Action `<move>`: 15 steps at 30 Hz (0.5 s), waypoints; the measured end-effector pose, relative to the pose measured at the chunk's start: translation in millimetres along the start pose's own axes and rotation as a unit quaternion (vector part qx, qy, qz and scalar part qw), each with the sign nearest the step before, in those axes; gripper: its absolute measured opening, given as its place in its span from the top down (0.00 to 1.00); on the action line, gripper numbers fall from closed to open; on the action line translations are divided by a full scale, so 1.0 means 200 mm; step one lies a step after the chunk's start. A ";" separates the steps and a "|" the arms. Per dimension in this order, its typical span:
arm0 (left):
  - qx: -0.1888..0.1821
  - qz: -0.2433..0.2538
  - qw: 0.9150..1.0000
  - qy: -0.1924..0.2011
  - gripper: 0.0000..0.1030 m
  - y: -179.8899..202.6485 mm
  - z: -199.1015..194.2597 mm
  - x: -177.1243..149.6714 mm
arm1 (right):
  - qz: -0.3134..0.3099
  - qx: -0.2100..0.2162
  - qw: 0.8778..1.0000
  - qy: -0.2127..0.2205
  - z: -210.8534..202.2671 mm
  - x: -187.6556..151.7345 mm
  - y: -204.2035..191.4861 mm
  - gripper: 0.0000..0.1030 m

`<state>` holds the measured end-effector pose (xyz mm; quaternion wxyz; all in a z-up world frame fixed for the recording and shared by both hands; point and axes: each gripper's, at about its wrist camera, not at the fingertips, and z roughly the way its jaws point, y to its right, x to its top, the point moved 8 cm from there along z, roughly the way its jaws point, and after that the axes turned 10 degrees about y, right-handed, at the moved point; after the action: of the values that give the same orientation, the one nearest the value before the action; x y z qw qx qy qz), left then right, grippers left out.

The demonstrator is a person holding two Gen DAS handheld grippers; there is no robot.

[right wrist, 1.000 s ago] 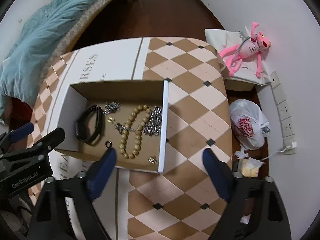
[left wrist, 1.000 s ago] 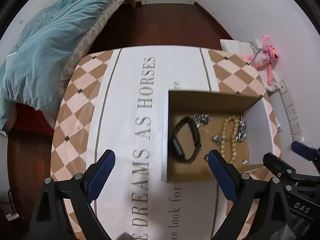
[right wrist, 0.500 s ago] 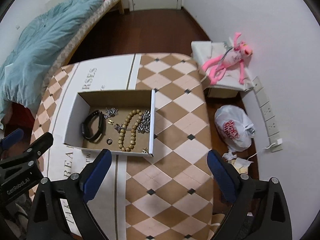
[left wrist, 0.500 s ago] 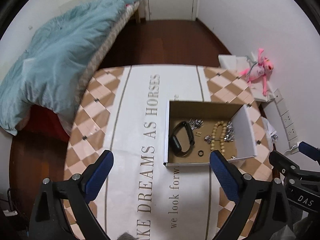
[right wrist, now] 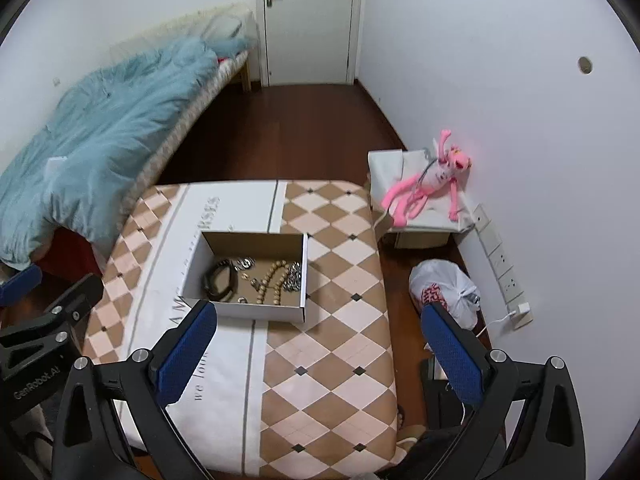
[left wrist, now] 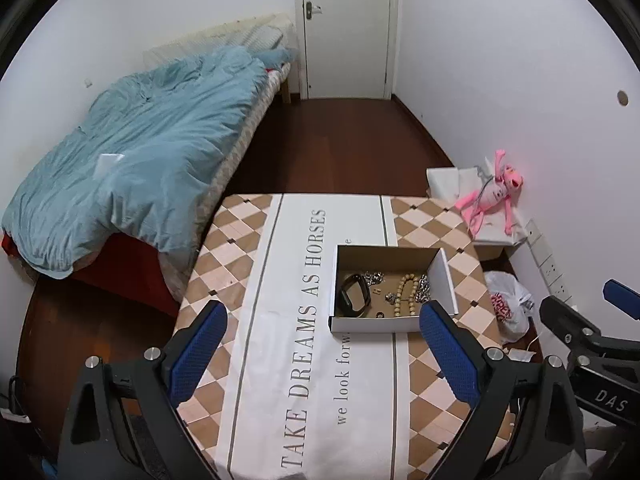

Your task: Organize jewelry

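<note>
An open cardboard box (left wrist: 372, 325) (right wrist: 256, 312) sits on the table, right of the cloth's lettering. Inside lie a black band (left wrist: 354, 295) (right wrist: 219, 280), a wooden bead bracelet (left wrist: 402, 294) (right wrist: 269, 282), silver chains (left wrist: 423, 290) (right wrist: 294, 276) and a small ring (left wrist: 379, 314). My left gripper (left wrist: 320, 314) hangs open high above the table, short of the box, holding nothing. My right gripper (right wrist: 319, 314) is also raised, its jaws opening with nothing between them. Each gripper shows at the edge of the other's view.
The table carries a checkered cloth with a white lettered runner (left wrist: 280, 320). A bed with a blue duvet (left wrist: 132, 168) stands at the left. A pink plush toy (right wrist: 432, 178) on a white box, a plastic bag (right wrist: 442, 290) and wall sockets are at the right. A door (left wrist: 346, 28) is at the back.
Both grippers have risen and drawn back from the box, which now looks smaller and farther away. The views have tilted up to show the door. The right jaws have spread a little wider.
</note>
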<state>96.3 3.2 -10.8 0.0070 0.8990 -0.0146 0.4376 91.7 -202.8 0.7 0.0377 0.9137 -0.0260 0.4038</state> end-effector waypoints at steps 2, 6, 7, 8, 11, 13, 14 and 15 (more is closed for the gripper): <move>0.003 -0.003 1.000 0.008 0.05 -0.01 -0.06 0.02 | 0.003 0.003 1.000 0.011 -0.07 0.02 0.00 0.00; 0.000 -0.004 1.000 0.020 0.05 -0.01 -0.17 0.05 | 0.002 0.000 0.999 0.035 -0.22 0.06 0.00 0.00; 0.001 -0.003 1.000 0.023 0.05 -0.01 -0.19 0.06 | 0.003 0.001 0.999 0.038 -0.24 0.06 0.00 0.00; 0.001 -0.002 1.000 0.025 0.05 0.00 -0.21 0.06 | 0.005 0.003 0.999 0.039 -0.27 0.06 0.00 0.00; 0.001 0.000 0.999 0.032 0.05 0.00 -0.26 0.07 | 0.007 0.005 0.999 0.043 -0.32 0.06 0.01 0.00; -0.003 0.001 0.999 0.033 0.05 0.01 -0.27 0.07 | 0.008 0.003 0.999 0.045 -0.34 0.06 0.01 0.00; -0.005 0.000 1.000 0.031 0.05 0.02 -0.27 0.07 | 0.008 0.002 0.999 0.045 -0.35 0.06 0.01 0.00; -0.007 0.000 1.000 0.028 0.05 0.03 -0.27 0.06 | 0.008 0.002 0.999 0.045 -0.35 0.06 0.02 0.00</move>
<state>61.1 -1.0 32.4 0.0140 0.8864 -0.0173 0.4625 47.9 -200.3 56.5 0.0338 0.8946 -0.0312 0.4446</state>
